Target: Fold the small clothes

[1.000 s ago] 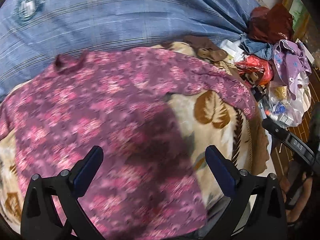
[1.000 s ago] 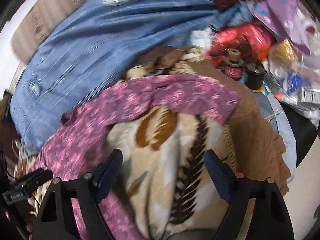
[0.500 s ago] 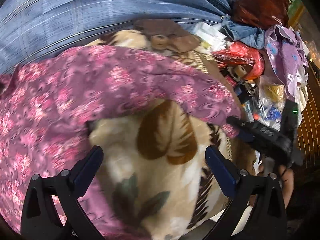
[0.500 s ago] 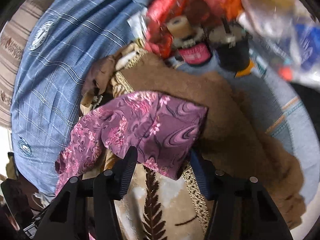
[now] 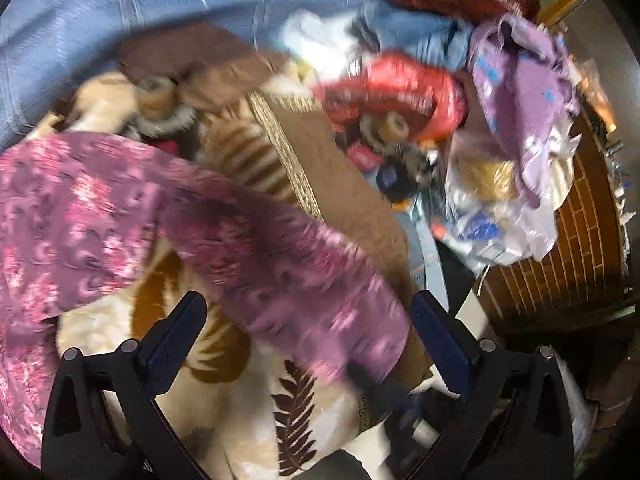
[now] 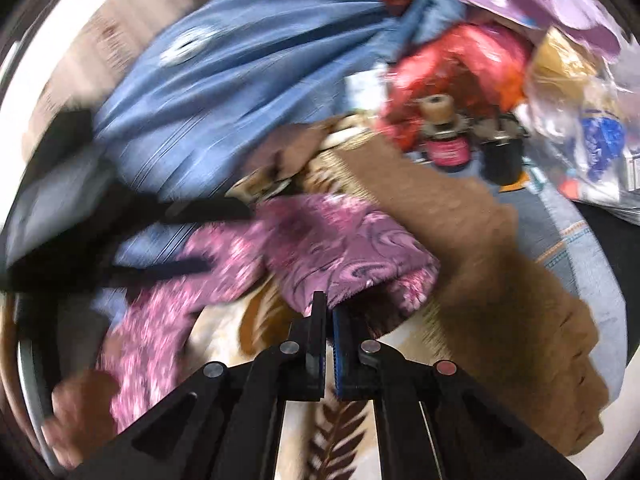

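Note:
A pink and purple floral shirt (image 5: 80,216) lies on a cream blanket with brown leaves (image 5: 256,408). Its sleeve (image 5: 304,296) stretches to the right between the fingers of my left gripper (image 5: 316,332), which is open and hovers over it. In the right wrist view my right gripper (image 6: 326,312) is shut on the sleeve's cuff (image 6: 352,256) and holds it lifted a little off the blanket. The left gripper shows there as a dark blur (image 6: 120,216) at the left.
A blue striped quilt (image 5: 168,8) lies behind the shirt. A heap of clutter sits at the right: a red bag (image 5: 404,84), a lilac garment (image 5: 520,92), plastic bags (image 5: 496,216), small bottles (image 6: 444,136). The blanket's brown edge (image 6: 496,280) and a wooden cabinet (image 5: 560,264) lie to the right.
My right gripper has closed on the sleeve cuff and lifted it. My left gripper has swung right along the sleeve, still open. Both views are blurred by motion.

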Available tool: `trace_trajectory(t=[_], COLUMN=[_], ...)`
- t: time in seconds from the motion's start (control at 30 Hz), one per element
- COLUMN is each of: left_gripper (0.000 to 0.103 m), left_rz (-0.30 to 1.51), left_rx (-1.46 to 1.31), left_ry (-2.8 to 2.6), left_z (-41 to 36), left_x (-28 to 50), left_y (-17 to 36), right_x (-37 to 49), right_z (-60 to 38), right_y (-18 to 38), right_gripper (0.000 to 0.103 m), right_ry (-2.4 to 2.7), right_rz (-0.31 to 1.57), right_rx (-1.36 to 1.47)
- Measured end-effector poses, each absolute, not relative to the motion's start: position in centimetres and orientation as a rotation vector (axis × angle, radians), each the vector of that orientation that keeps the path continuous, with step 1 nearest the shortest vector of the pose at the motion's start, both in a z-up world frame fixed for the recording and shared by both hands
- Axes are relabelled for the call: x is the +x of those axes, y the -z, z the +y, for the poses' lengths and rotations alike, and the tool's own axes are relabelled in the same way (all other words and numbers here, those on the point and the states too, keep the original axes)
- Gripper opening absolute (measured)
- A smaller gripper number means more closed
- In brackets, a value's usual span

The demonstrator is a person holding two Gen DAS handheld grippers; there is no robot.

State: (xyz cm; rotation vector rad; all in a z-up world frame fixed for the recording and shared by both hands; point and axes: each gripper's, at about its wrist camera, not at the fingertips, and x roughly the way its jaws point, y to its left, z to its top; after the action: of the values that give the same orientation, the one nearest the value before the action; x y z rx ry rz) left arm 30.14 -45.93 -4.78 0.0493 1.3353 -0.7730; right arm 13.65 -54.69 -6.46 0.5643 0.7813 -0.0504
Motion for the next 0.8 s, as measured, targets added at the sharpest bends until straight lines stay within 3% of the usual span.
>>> trace_trajectory(t=[0.13, 0.3, 0.37, 0.43, 0.47, 0.53, 0.57, 0.63, 0.67, 0.7, 0.8], left_gripper=[0.101, 0.088, 0.062, 0.043, 0.027, 0.010, 0.009, 0.008, 0.008, 0.008, 0.008], left_rz=[1.422, 1.459, 1.460, 1.446, 1.443, 1.421, 1.416, 1.405, 1.404, 1.409, 1.419], left_rx=[0.186, 0.343, 0.398, 0.376, 0.355, 0.309, 0.264, 0.137, 0.053, -0.011, -0.166], left_ry=[0.733, 0.667, 0.612, 0.573, 0.581, 0.599, 0.632, 0.713, 0.745, 0.766, 0.790], left_z=[-49.1, -52.8, -53.8, -53.8, -53.8, -52.7, -52.0, -49.6, -47.7, -46.2, -41.7], left_x=[29.4, 27.7, 27.0, 27.1, 27.1, 27.3, 27.4, 27.6, 27.9, 28.2, 29.1], left_y=[8.0, 11.3, 12.1, 11.9, 11.7, 10.2, 9.4, 7.2, 5.9, 5.1, 2.9], right_x=[12.7, 11.8, 11.6, 11.7, 11.8, 11.5, 11.1, 10.4, 10.2, 10.2, 11.9], right_z=[-53.8, -54.8, -55.0, -54.9, -54.8, -54.9, -55.1, -55.6, -55.7, -55.6, -54.1], right_y=[9.4, 11.8, 11.8, 11.9, 11.8, 11.6, 11.4, 11.0, 10.7, 10.0, 8.0], right_gripper=[0.003, 0.002, 0.002, 0.002, 0.002, 0.009, 0.012, 0.037, 0.066, 0.078, 0.078], right_ry=[0.021, 0.020, 0.019, 0.012, 0.008, -0.011, -0.025, -0.054, -0.063, -0.079, -0.123], right_rz=[0.837, 0.861, 0.856, 0.860, 0.861, 0.847, 0.825, 0.783, 0.765, 0.738, 0.724], right_rx=[0.639, 0.747, 0.757, 0.760, 0.763, 0.784, 0.807, 0.852, 0.858, 0.840, 0.776])
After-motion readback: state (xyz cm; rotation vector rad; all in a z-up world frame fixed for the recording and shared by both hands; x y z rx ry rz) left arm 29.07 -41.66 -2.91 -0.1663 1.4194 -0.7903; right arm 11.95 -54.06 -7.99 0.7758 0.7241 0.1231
